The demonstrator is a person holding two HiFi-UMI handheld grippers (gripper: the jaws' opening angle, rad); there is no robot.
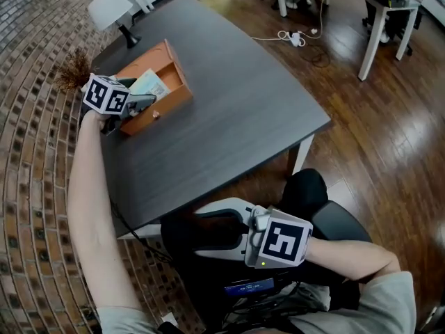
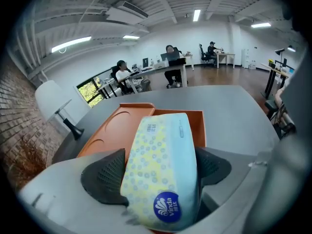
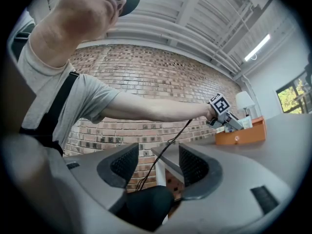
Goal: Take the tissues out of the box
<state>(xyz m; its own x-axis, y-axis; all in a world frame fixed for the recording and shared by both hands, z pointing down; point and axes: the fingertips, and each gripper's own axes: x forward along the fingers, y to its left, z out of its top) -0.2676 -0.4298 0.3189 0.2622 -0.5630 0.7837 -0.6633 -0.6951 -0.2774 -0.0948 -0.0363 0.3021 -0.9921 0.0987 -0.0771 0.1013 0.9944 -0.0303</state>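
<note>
An open orange wooden box stands on the dark table near its far left edge. Inside it lies a blue and yellow dotted tissue pack. My left gripper reaches into the box from its near side. In the left gripper view the tissue pack lies lengthwise between the two dark pads, which stand wide apart and do not squeeze it. The box shows behind it. My right gripper hangs over my lap below the table's front edge, open and empty.
A white desk lamp and a brown dried plant stand at the table's far left corner. The dark table stretches to the right of the box. Brick floor lies to the left; wooden floor with a cable lies behind.
</note>
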